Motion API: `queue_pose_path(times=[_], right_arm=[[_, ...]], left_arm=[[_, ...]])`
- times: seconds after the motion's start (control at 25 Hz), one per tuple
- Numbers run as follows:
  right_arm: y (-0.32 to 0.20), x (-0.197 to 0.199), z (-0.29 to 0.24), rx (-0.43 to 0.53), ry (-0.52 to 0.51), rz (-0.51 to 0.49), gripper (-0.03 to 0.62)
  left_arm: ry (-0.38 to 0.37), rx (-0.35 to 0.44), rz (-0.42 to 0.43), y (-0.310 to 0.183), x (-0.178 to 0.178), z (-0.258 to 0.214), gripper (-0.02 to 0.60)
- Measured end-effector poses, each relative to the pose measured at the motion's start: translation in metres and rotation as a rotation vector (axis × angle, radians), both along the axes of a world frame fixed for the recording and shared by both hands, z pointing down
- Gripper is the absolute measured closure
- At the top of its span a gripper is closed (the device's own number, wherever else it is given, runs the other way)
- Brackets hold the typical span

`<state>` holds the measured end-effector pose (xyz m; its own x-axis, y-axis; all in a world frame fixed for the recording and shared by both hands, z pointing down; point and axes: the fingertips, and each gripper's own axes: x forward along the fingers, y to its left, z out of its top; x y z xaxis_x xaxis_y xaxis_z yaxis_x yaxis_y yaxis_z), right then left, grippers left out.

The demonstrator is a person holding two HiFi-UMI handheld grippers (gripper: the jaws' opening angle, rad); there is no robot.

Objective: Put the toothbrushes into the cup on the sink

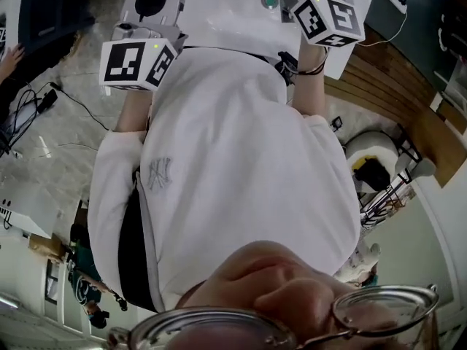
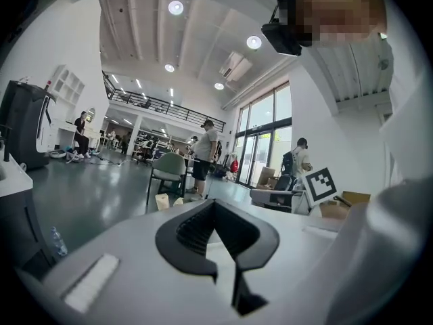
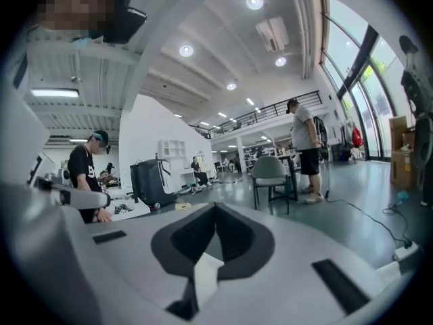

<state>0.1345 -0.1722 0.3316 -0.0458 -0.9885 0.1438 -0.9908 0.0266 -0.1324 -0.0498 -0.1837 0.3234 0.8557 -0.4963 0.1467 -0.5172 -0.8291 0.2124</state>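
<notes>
Left gripper (image 2: pixel 215 207): jaws together, nothing between them, aimed roughly level into an open hall (image 2: pixel 101 188). Right gripper (image 3: pixel 215 210): same, jaws closed and empty. Head view: marker cubes (image 1: pixel 139 64) at frame top, above person's white shirt (image 1: pixel 226 159). Toothbrushes, cup, sink: not visible in any view.
</notes>
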Motion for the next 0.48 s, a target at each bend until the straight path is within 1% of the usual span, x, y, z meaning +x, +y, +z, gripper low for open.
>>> queue_pose_path(times=[0.2, 0.32, 0.48], right_arm=[[0.047, 0.034, -0.035, 0.064, -0.009, 0.097, 0.585], [0.082, 0.056, -0.054, 0.063, -0.014, 0.141, 0.585], [0.137, 0.078, -0.077, 0.076, -0.032, 0.165, 0.585]], left_arm=[[0.009, 0.026, 0.022, 0.012, 0.014, -0.012, 0.572], [0.005, 0.043, 0.024, 0.026, 0.021, -0.018, 0.572], [-0.007, 0.057, 0.010, 0.048, 0.027, -0.023, 0.572]])
